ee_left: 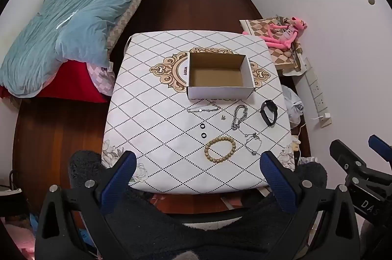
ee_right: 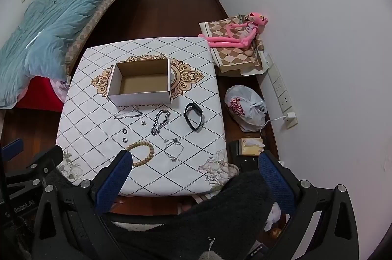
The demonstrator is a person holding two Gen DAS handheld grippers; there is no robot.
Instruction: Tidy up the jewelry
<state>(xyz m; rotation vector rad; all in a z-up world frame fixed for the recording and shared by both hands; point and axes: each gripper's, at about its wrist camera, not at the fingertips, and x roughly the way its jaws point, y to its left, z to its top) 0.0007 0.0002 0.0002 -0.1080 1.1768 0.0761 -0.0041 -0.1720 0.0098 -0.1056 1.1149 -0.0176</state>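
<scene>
1. Both grippers, the left gripper (ee_left: pixel 197 169) and the right gripper (ee_right: pixel 193 170), hang above the near table edge, jaws spread wide, nothing between them.
2. The table (ee_left: pixel 152 137) carries a cardboard box (ee_left: pixel 219 91), empty.
3. Before it lie a black watch (ee_left: pixel 269 112), a beaded bracelet (ee_left: pixel 220 149), a chunky chain (ee_left: pixel 239 116), thin chains and two black rings (ee_left: pixel 202 130).

Even indoor light, soft shadows, sharp centre, fisheye-bent edges
</scene>
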